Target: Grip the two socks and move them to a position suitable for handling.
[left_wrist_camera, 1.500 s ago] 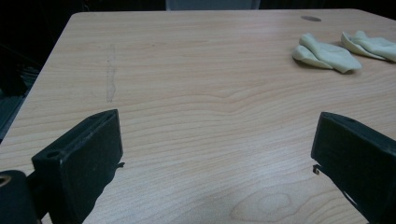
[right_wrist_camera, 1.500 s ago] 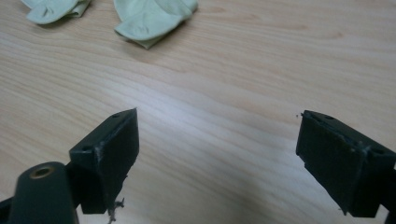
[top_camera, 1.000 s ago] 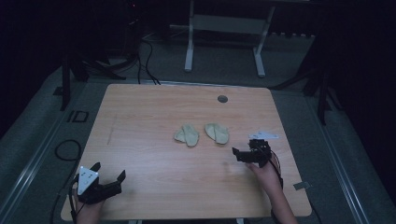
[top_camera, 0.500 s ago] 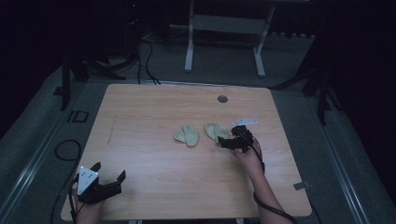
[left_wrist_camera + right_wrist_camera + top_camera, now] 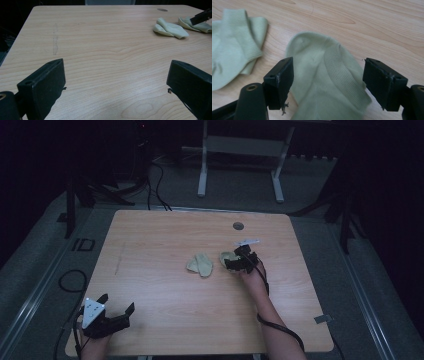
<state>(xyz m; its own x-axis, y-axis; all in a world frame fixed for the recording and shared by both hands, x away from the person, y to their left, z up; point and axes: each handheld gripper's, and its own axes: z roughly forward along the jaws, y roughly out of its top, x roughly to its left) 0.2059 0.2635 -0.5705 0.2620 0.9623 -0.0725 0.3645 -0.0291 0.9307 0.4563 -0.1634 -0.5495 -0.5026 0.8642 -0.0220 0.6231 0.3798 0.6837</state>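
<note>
Two pale green socks lie near the middle of the wooden table (image 5: 160, 240). The left sock (image 5: 200, 265) (image 5: 170, 28) (image 5: 234, 47) lies by itself. My right gripper (image 5: 231, 260) (image 5: 329, 75) stands low over the right sock (image 5: 226, 255) (image 5: 324, 82). Its jaws straddle the sock's ribbed cuff without pressing on it, and they have just been closing a little. My left gripper (image 5: 117, 303) (image 5: 117, 82) rests open near the table's front left corner with only bare wood between its jaws.
A round grommet (image 5: 238, 226) sits near the table's far edge. Beyond the table stands a white metal frame (image 5: 204, 165), and cables (image 5: 155, 180) lie on the dark floor. The right gripper's cable (image 5: 280, 330) trails along the forearm.
My right gripper has moved left and away from the table's right edge to the right sock and now covers part of it. The left gripper has stayed put.
</note>
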